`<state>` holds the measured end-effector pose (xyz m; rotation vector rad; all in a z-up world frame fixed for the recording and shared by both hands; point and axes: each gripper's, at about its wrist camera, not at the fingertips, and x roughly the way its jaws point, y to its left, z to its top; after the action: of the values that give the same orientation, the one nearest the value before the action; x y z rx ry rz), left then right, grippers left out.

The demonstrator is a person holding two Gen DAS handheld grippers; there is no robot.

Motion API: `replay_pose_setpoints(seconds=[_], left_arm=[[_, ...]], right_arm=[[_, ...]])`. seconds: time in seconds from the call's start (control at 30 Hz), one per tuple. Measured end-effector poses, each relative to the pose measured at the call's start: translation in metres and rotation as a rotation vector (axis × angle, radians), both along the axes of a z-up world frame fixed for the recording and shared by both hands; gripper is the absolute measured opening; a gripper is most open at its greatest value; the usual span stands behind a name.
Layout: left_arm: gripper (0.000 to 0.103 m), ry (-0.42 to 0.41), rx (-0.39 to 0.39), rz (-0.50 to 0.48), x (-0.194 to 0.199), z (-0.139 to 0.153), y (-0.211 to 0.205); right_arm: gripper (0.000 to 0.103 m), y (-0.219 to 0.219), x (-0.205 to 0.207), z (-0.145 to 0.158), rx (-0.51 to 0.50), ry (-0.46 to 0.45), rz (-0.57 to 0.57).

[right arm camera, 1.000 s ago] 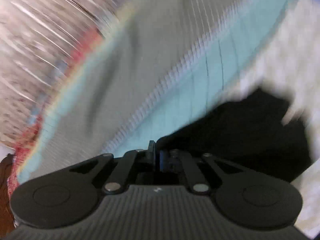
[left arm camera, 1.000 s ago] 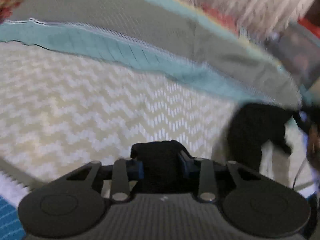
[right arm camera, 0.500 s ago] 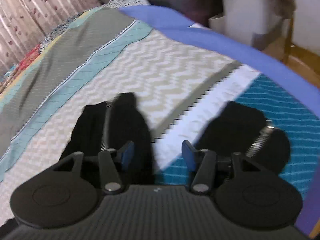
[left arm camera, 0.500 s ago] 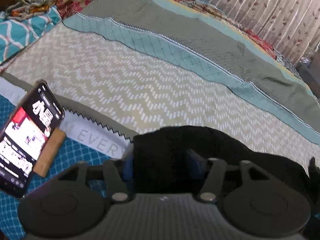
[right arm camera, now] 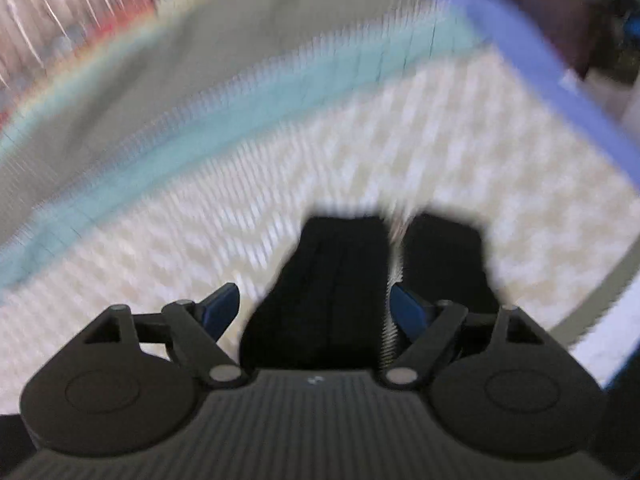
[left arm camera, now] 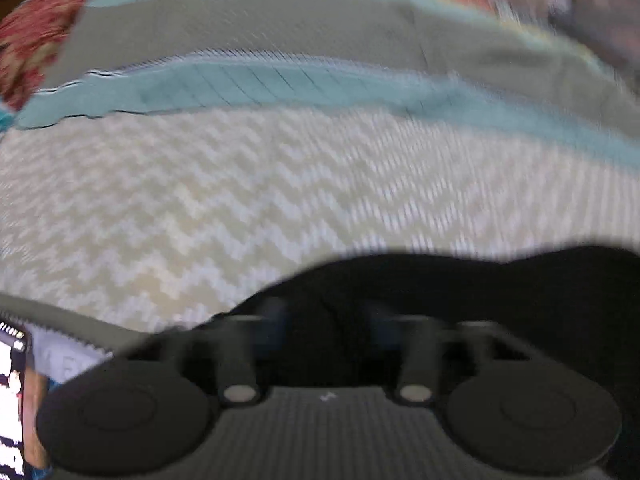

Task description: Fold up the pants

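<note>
Both views motion-blurred. Black pants (left arm camera: 500, 292) lie on the bedspread (left arm camera: 224, 208), a quilted cover with a cream chevron panel, a teal diamond-stitched stripe and a plain grey-olive band beyond it.

Left gripper (left arm camera: 326, 320): dark fabric bunched between the blue-padded fingers (left arm camera: 276, 320); the fingers look apart in the frame, but blur hides pad contact. Reads as clamped on a thick wad of the pants. The cloth runs off as a matte, soft mound towards the right edge.

Right gripper (right arm camera: 316, 304): jaws spread wide, have just been opening. A flat folded strip of the pants sits in the gap between the blue pads (right arm camera: 220, 306), not pinched. Second black lobe to its right, a pale ribbed line between the two.

Phone (left arm camera: 14, 396) with its screen lit at the lower left edge of the left view. Blue border (right arm camera: 540, 72) edges the bedspread in the right view.
</note>
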<state>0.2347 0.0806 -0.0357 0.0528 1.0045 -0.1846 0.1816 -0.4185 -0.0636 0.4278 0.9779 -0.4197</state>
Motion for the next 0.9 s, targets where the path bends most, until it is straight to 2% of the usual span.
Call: replay_pose_setpoints(seconds=[0.03,0.07,0.1,0.13,0.23,0.3,0.37,0.43,0.47,0.5,0.53,0.57,0.6,0.67,0.73,0.77,0.9], left_arm=[[0.014,-0.003,0.009,-0.006,-0.002,-0.001,-0.001],[0.013,-0.024,0.017,0.0,-0.001,0.002,-0.001],[0.012,-0.055,0.014,0.015,-0.001,0.01,0.003],[0.012,-0.091,-0.009,0.04,0.001,0.02,0.01],[0.012,-0.179,-0.133,0.164,0.009,0.048,0.039],[0.012,-0.252,-0.176,0.243,0.014,0.058,0.048],[0.014,-0.28,-0.196,0.291,0.021,0.056,0.051],[0.018,-0.251,-0.188,0.289,0.033,0.043,0.041],[0.023,-0.222,-0.139,0.281,0.041,0.032,0.03],[0.04,-0.186,-0.086,0.271,0.048,0.022,0.019],[0.051,-0.145,-0.03,0.263,0.053,0.013,0.011],[0.056,-0.108,0.02,0.257,0.057,0.003,0.004],[0.056,-0.093,0.042,0.251,0.056,-0.001,0.002],[0.059,-0.111,0.041,0.245,0.041,0.008,0.006],[0.073,-0.144,0.024,0.254,0.023,0.022,0.02],[0.083,-0.168,0.023,0.272,0.013,0.031,0.027],[0.085,-0.224,-0.019,0.306,-0.032,0.06,0.06]], right_arm=[[0.066,0.002,0.005,0.001,-0.067,-0.006,-0.008],[0.028,0.0,0.008,0.008,-0.104,-0.039,-0.001],[0.008,-0.008,0.008,0.02,-0.07,-0.096,0.001],[0.007,-0.018,0.004,0.034,-0.062,-0.157,-0.065],[0.007,-0.055,-0.018,0.083,-0.083,-0.399,-0.231],[0.007,-0.079,-0.037,0.107,-0.053,-0.545,-0.324],[0.007,-0.09,-0.045,0.117,-0.043,-0.616,-0.388],[0.008,-0.093,-0.042,0.11,-0.055,-0.593,-0.397],[0.011,-0.095,-0.035,0.101,-0.058,-0.533,-0.388],[0.017,-0.095,-0.025,0.087,-0.043,-0.455,-0.376],[0.024,-0.097,-0.018,0.071,-0.015,-0.368,-0.362],[0.042,-0.1,-0.015,0.056,0.004,-0.289,-0.372],[0.045,-0.097,-0.022,0.045,0.017,-0.242,-0.397],[0.045,-0.104,-0.044,0.036,0.058,-0.278,-0.428],[0.045,-0.112,-0.075,0.041,0.069,-0.329,-0.445],[0.045,-0.114,-0.092,0.047,0.058,-0.341,-0.451],[0.045,-0.131,-0.173,0.075,0.012,-0.397,-0.474]])
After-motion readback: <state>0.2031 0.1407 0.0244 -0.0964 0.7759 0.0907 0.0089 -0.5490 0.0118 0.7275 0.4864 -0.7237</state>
